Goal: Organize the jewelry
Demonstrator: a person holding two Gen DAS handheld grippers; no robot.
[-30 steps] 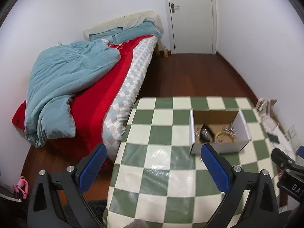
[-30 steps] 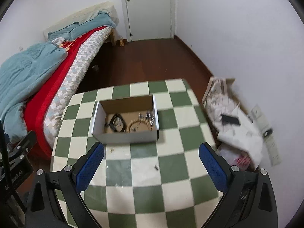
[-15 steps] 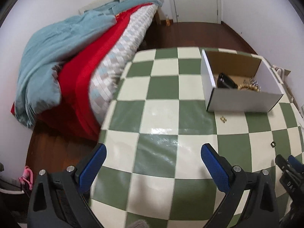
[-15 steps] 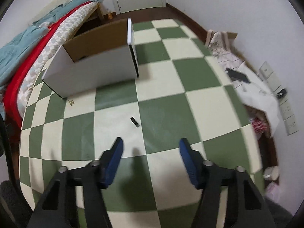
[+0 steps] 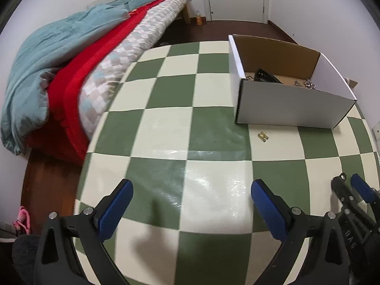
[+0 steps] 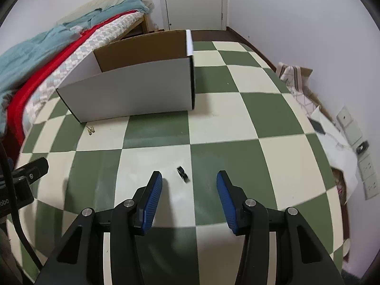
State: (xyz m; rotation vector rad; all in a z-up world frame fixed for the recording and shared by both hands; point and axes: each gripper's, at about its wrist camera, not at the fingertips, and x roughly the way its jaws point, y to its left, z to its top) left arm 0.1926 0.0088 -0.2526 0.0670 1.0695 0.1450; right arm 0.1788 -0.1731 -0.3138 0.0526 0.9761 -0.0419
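Note:
A white cardboard box (image 5: 292,109) with a brown inside stands on the green and cream checked table (image 5: 166,128); it holds a black piece (image 5: 263,75) and silver pieces (image 5: 306,83). It also shows in the right wrist view (image 6: 133,95). A small gold piece (image 5: 263,135) lies on the table just in front of the box, and shows in the right wrist view (image 6: 91,130). A small black ring (image 6: 182,173) lies on the table between the tips of my right gripper (image 6: 189,182), which is open and low. My left gripper (image 5: 191,193) is open and empty over the table.
A bed (image 5: 71,54) with a teal blanket and red sheet stands against the table's left side. A white door (image 6: 193,0) is at the back. Papers and bags (image 6: 327,128) lie on the floor to the right, by the wall sockets.
Both grippers have come down and closer to the table. My right gripper has narrowed and moved forward so that the black ring now lies between its tips.

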